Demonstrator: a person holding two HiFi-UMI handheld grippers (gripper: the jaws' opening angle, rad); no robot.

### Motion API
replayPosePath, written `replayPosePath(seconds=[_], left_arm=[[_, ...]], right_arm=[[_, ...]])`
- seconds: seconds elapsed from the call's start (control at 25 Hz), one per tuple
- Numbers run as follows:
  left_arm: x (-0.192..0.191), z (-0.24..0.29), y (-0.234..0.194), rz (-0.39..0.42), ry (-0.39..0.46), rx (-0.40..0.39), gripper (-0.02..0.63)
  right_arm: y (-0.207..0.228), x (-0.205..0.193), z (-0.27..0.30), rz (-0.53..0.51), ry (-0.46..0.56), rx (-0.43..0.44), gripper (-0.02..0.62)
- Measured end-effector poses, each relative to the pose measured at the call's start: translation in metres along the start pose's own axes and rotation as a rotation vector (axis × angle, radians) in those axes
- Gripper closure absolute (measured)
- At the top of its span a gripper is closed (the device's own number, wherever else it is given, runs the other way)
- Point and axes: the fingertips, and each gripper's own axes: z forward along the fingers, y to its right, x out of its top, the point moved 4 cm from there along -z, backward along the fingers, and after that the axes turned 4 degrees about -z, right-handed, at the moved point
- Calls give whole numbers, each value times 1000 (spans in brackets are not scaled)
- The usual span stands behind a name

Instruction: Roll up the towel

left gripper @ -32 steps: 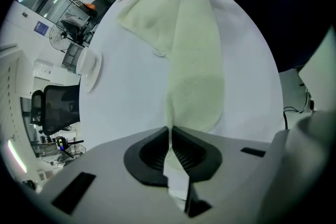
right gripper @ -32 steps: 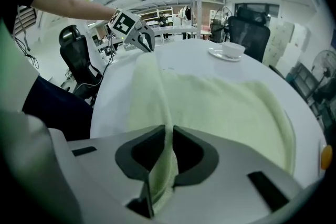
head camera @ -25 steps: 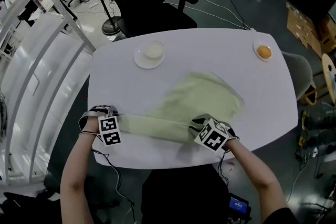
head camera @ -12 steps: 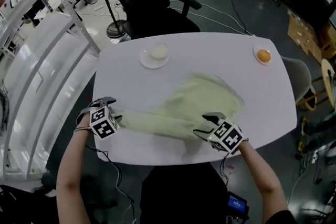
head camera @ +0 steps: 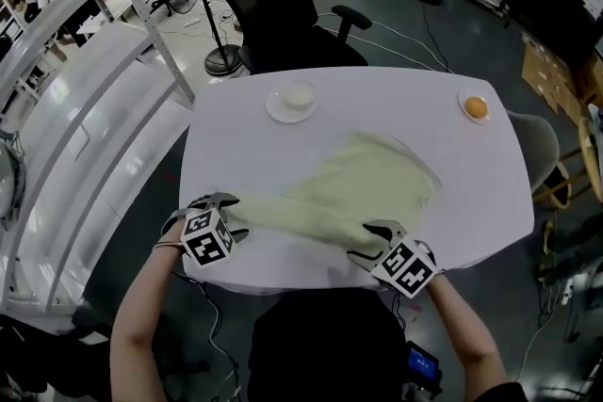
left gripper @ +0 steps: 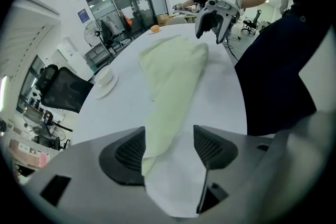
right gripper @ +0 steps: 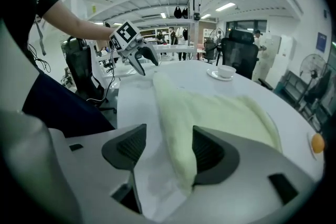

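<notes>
A pale yellow-green towel (head camera: 372, 184) lies on the white round table (head camera: 245, 146), its near edge rolled into a long band (head camera: 301, 219) along the table's front. My left gripper (head camera: 232, 217) hovers open over the band's left end; its jaws have just been opening. In the left gripper view the towel (left gripper: 173, 65) runs below the left gripper (left gripper: 169, 145) without being pinched. My right gripper (head camera: 374, 238) hangs open over the band's right end, its jaws also just opened. The right gripper view shows the towel (right gripper: 210, 110) under the right gripper (right gripper: 169, 147), loose.
A white cup on a saucer (head camera: 291, 100) stands at the table's far left. A small plate with an orange (head camera: 476, 107) sits at the far right. A black office chair (head camera: 283, 5) stands behind the table and a white rack (head camera: 85, 108) to the left.
Both grippers were shut on the rolled edge; now both are open, lifted off it and drawn back toward the table's front. The band stays on the table.
</notes>
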Motion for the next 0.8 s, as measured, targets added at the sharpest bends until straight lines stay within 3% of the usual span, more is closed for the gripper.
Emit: replayPosePath(seconds=[0.28, 0.6, 0.8], left_arm=[[-14, 22, 19, 90, -63, -1, 291], [-26, 45, 17, 119, -110, 4, 296], [-28, 56, 13, 156, -136, 0, 341]], right_arm=[[-27, -22, 16, -55, -62, -35, 310], [-12, -51, 27, -112, -157, -115, 345], [-4, -61, 36, -147, -203, -122, 370]])
